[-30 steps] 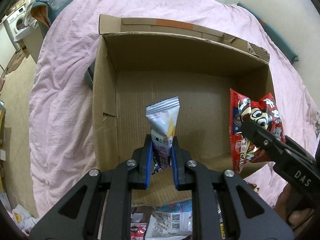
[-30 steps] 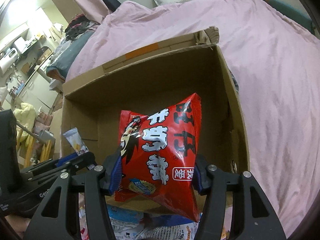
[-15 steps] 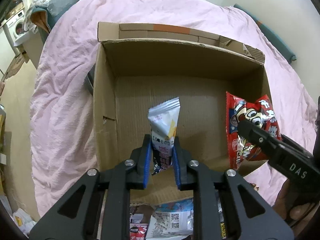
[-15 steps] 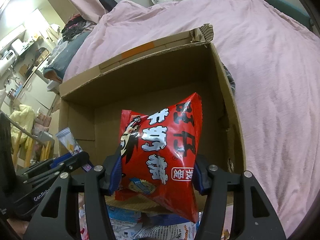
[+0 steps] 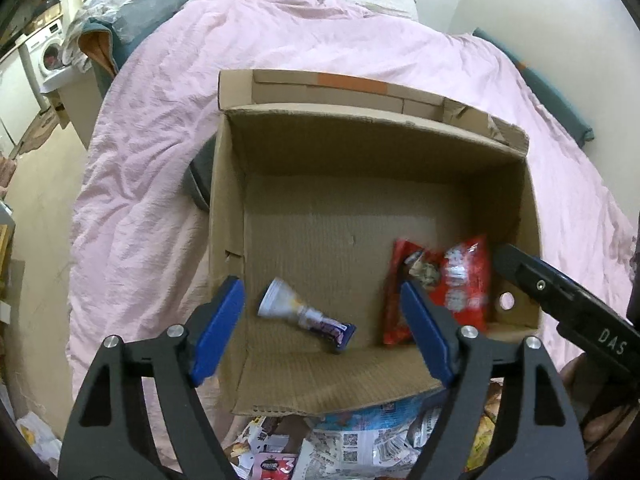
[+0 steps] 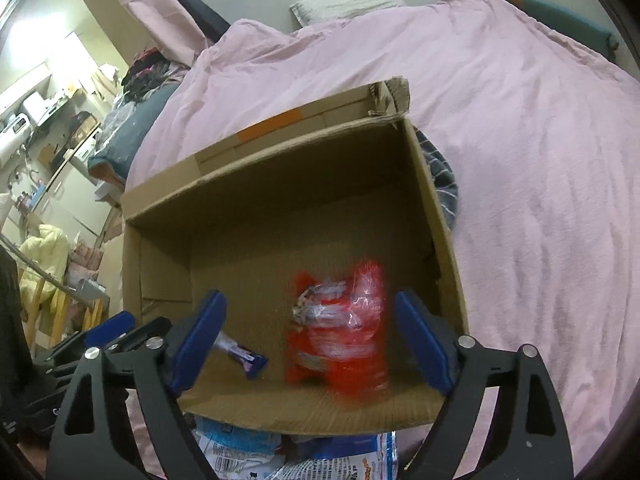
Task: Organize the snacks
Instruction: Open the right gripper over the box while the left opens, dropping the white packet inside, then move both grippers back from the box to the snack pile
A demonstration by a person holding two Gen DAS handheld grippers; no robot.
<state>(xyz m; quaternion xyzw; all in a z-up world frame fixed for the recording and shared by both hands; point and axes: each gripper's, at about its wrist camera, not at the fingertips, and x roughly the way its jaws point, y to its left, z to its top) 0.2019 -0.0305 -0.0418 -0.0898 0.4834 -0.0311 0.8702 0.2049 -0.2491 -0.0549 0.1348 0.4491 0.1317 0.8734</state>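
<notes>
Cardboard box [image 5: 360, 248] matt, ribbed; red snack bag [image 5: 460, 280] glossy plastic; duvet [image 5: 160, 140] crumpled cloth.

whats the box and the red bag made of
Box: corrugated cardboard, matte brown; ribbed floor lines and ragged flap edges show it.
Red bag: thin glossy plastic film, likely; it crinkles and throws white glare, though it is motion-blurred.

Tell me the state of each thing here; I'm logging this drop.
left gripper: open, empty.
right gripper: open, empty.
white snack packet: lying in the box.
red snack bag: blurred, inside the box.
cardboard box: flaps open, on the bed.
</notes>
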